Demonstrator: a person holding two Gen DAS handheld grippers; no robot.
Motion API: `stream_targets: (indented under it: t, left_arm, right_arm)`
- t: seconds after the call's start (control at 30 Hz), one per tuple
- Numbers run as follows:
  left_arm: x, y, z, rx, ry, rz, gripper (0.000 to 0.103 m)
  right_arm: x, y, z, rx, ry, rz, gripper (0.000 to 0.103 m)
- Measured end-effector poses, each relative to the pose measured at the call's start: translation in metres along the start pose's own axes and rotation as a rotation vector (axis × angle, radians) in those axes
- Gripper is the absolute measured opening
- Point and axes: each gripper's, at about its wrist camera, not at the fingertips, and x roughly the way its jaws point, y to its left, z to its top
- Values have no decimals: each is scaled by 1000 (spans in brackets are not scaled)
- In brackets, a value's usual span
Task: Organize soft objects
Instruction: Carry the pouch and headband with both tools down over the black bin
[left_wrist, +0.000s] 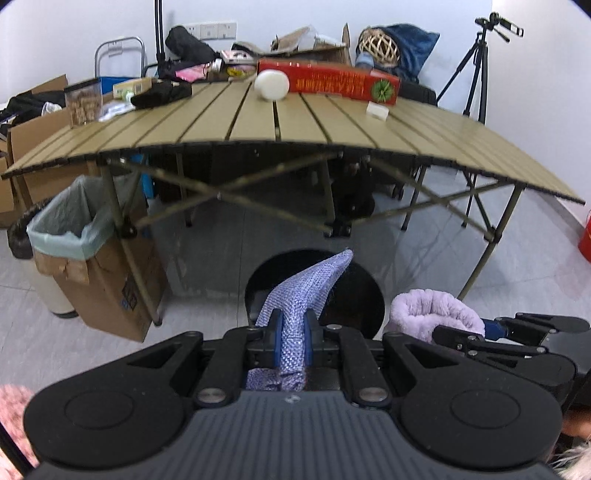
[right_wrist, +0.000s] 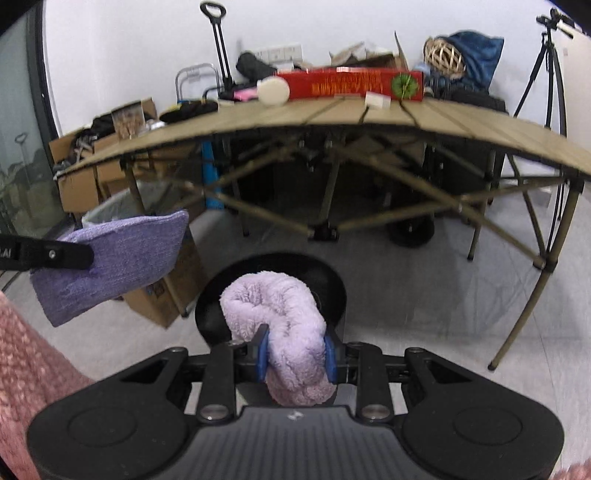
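- Purple knit cloth (left_wrist: 295, 314), woven and thin, is clamped between the jaws of the left gripper (left_wrist: 293, 341); its free corner stands up in front of the fingers, held in the air above a round black stool (left_wrist: 364, 295).
- Lilac fleece piece (right_wrist: 284, 321), thick and fluffy and curled into a loop, is squeezed by the right gripper (right_wrist: 295, 356), also above the stool.
- In the right wrist view the cloth hangs flat at the left, well apart from the fleece.
- A folding slatted table (left_wrist: 258, 122) stands ahead, its crossed legs between the grippers and the far wall; a red box (left_wrist: 332, 81), a white round object (left_wrist: 271, 84) and clutter lie on it.
- A cardboard box (left_wrist: 107, 280) lined with a pale green bag stands beside the table's left leg; what it holds is not visible.
- A tripod (left_wrist: 476, 74) stands at the right.
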Motion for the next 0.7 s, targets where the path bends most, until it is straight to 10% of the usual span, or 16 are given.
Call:
stream_targets:
  t: [0.7]
  left_arm:
    - [41, 23, -17, -62, 110, 18, 12]
  right_arm:
    - [38, 4, 3, -6, 135, -22, 28]
